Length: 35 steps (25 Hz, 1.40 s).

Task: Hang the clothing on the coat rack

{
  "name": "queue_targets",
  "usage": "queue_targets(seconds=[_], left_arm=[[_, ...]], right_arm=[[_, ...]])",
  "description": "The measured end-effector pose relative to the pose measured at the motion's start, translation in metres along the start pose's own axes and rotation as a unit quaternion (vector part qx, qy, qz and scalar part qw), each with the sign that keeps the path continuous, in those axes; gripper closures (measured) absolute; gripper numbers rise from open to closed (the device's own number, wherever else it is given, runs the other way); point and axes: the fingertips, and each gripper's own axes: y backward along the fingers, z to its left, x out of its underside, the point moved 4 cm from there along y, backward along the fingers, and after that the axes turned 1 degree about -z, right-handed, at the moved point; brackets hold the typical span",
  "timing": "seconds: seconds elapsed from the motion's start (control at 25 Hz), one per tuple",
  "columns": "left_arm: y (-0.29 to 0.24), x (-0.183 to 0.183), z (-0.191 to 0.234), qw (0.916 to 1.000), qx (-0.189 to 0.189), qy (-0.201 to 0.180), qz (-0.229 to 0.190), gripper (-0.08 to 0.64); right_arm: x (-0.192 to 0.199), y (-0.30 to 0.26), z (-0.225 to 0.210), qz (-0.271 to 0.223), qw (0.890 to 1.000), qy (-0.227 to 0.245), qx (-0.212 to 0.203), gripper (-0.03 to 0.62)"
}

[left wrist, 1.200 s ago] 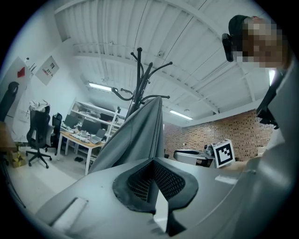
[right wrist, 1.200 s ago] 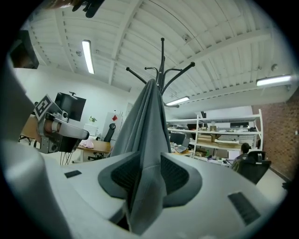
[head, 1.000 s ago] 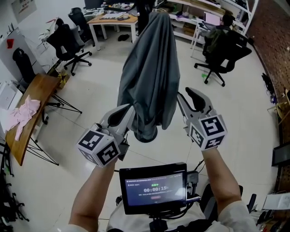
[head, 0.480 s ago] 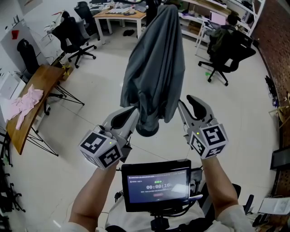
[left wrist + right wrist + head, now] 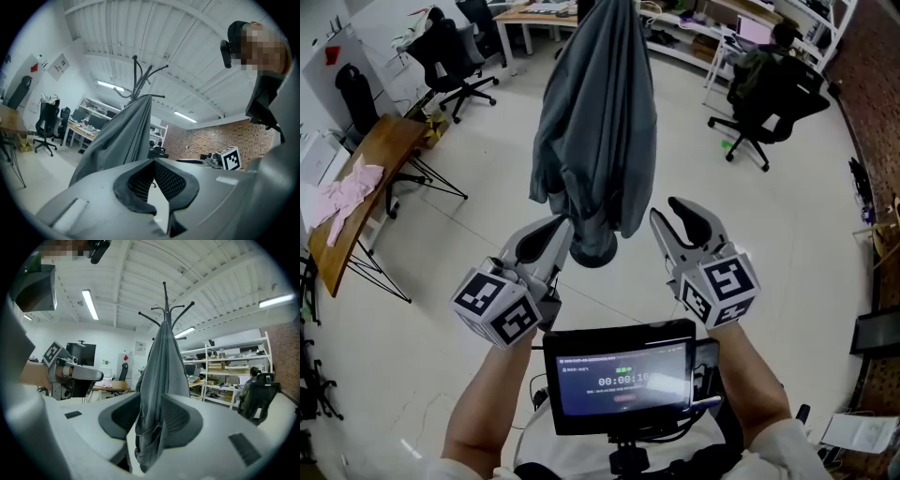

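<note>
White office floor [image 5: 787, 234] all round. The garment [image 5: 595, 122] hangs draped on the rack [image 5: 165, 310], so the hanging looks done; next, both grippers need drawing clear without snagging the hem. The left gripper [image 5: 565, 228] is clenched and empty beside the hem. The right gripper [image 5: 677, 217] is spread, apparently grasping nothing.

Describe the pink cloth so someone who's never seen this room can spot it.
From the coat rack with the grey garment hanging mid-floor, look to the head view's left edge for the long wooden table on thin dark legs. The pink cloth lies crumpled on its top: the only pink item around, lying down rather than hanging.
</note>
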Motion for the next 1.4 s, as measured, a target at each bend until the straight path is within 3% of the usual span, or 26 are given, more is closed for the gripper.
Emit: queue_targets(seconds=[0.44, 0.6, 0.76, 0.92, 0.96, 1.4], left_arm=[[-0.006, 0.019, -0.035, 0.9997, -0.022, 0.009, 0.002, 0.560], [-0.007, 0.025, -0.047, 0.9996, -0.024, 0.010, 0.004, 0.560], [-0.008, 0.028, -0.058, 0.9996, -0.027, 0.010, 0.003, 0.560], [-0.010, 0.029, -0.068, 0.9996, -0.025, 0.008, 0.002, 0.560], [-0.010, 0.030, -0.070, 0.9997, -0.025, 0.008, 0.003, 0.560], [-0.002, 0.038, -0.089, 0.9996, -0.024, 0.007, 0.015, 0.560]], right_arm=[[0.014, 0.024, -0.002, 0.006, 0.998, -0.018, -0.057, 0.441], [0.020, 0.033, 0.002, 0.014, 0.996, -0.023, -0.082, 0.489], [0.024, 0.040, 0.004, 0.017, 0.994, -0.032, -0.102, 0.496], [0.022, 0.046, 0.005, 0.011, 0.993, -0.033, -0.110, 0.506], [0.022, 0.048, 0.005, 0.009, 0.993, -0.031, -0.110, 0.549], [0.022, 0.061, 0.014, 0.012, 0.991, -0.042, -0.123, 0.580]])
